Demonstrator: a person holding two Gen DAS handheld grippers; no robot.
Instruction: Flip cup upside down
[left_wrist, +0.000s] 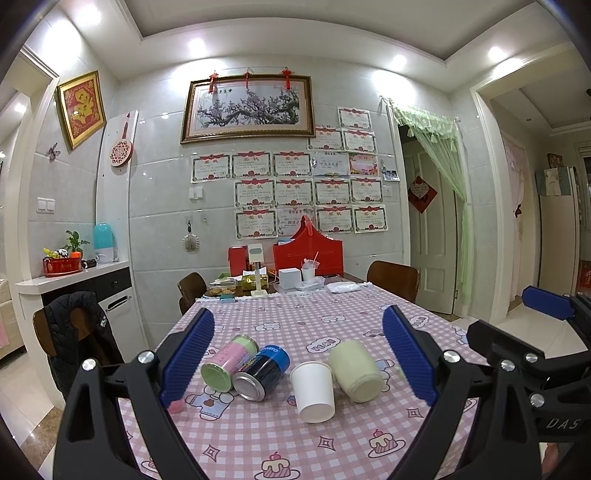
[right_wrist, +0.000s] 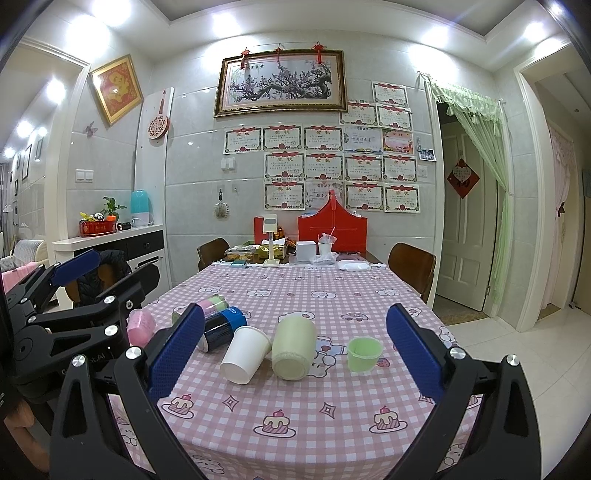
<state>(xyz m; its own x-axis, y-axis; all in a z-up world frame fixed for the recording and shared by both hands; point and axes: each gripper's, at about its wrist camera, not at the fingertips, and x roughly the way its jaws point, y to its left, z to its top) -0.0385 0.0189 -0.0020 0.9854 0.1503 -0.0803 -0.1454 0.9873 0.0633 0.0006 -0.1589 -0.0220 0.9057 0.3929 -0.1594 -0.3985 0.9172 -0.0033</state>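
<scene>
A white paper cup (left_wrist: 313, 390) lies on its side on the pink checked tablecloth (left_wrist: 295, 443), mouth away from me; it also shows in the right wrist view (right_wrist: 245, 354). A pale cream cup (left_wrist: 355, 370) lies beside it, also in the right wrist view (right_wrist: 293, 347). A small green cup (right_wrist: 364, 354) stands upright to the right. A pink cup (right_wrist: 141, 325) stands at the left. My left gripper (left_wrist: 299, 360) is open and empty above the cups. My right gripper (right_wrist: 295, 349) is open and empty, held before the cups.
A pink-green can (left_wrist: 229, 362) and a blue can (left_wrist: 262, 373) lie on their sides left of the white cup. Boxes, a red bag (right_wrist: 332, 229) and clutter crowd the table's far end. Chairs (right_wrist: 412, 267) stand at both sides.
</scene>
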